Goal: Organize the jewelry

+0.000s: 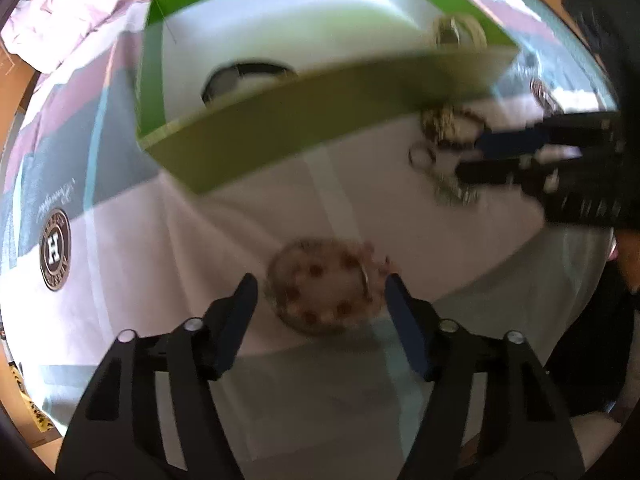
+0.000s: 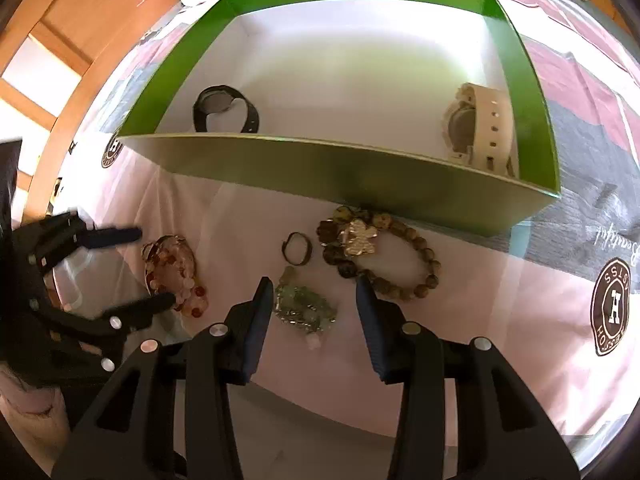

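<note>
The left claw point(image 1: 320, 292) gapes around the red bracelet point(image 2: 176, 276), gripping nothing. The right claw point(image 2: 314, 292) hangs open above the green bracelet point(image 2: 304, 304). 2 watches point(image 2: 224, 110) lie in the box point(image 2: 340, 184).

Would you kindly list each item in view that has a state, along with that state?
Green box: open, no lid on.
Black watch: inside the box, strap looped.
Cream watch: inside the box, by its right wall.
Orange bead bracelet: on the cloth, between the open left gripper fingers.
Green bead bracelet: on the cloth, below the open right gripper.
Brown bead bracelet: on the cloth, unheld.
Small ring: on the cloth, unheld.
</note>
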